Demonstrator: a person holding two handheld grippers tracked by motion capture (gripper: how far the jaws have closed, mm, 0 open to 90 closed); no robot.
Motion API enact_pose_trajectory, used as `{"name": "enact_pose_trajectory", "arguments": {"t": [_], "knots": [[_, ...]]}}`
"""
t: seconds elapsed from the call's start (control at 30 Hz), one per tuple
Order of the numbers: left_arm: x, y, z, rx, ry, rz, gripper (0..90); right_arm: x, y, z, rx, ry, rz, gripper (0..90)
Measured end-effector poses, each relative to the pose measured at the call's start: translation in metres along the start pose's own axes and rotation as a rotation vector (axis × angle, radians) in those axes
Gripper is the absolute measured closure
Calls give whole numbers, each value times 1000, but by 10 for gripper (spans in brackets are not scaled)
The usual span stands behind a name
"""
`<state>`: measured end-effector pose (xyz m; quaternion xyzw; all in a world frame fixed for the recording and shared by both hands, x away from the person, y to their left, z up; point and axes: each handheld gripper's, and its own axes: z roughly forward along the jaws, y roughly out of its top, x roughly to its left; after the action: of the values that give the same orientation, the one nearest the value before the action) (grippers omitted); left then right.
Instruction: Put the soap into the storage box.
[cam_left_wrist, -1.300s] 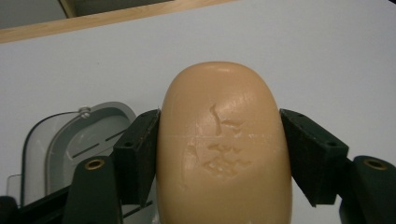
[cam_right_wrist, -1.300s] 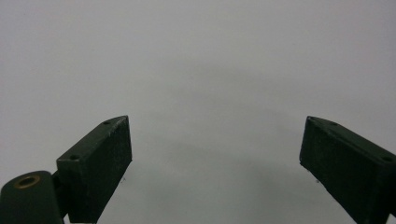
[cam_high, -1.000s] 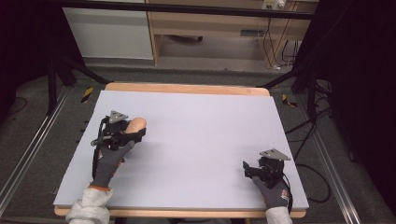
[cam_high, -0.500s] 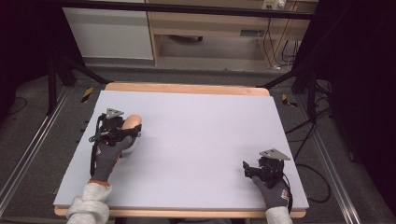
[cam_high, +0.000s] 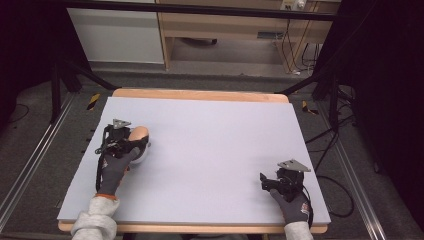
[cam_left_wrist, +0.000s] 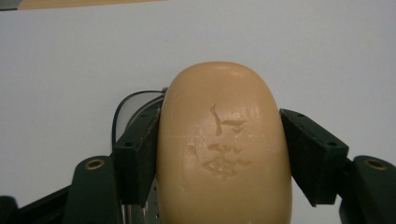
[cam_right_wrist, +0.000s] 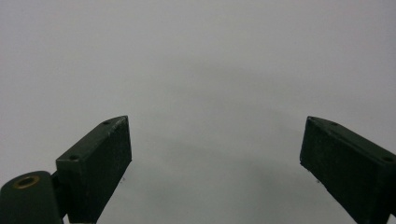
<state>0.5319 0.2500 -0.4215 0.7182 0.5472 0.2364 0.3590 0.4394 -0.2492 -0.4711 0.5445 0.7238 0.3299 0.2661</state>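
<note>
Left tongs clamped on tan soap bar, left-centre of high view, low over tabletop. Right tongs spread wide, holding nothing, lower right, resting near tabletop edge.

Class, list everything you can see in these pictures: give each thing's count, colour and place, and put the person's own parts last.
Bread roll: one, tan and smooth with a scuffed top, at the table's left side, clamped between the left gripper's jaws.
Table: one, pale lilac-grey top with a wooden edge, centre of the high view.
Cabinet: one, light wood, on the floor beyond the table.
Left gripper: one, black, shut on the roll.
Right gripper: one, black, jaws apart, near the table's right front corner.
Gloved hands: two, dark grey, with grey sleeves.
</note>
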Motion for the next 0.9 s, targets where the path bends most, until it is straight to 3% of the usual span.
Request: {"name": "enact_pose_trajectory", "arguments": {"t": [0.57,0.9], "knots": [[7,-7,6,30,34,-17,317,1,0,0,1,2,7,92],[6,-9,6,23,29,-29,316,0,0,0,1,3,-4,90]]}}
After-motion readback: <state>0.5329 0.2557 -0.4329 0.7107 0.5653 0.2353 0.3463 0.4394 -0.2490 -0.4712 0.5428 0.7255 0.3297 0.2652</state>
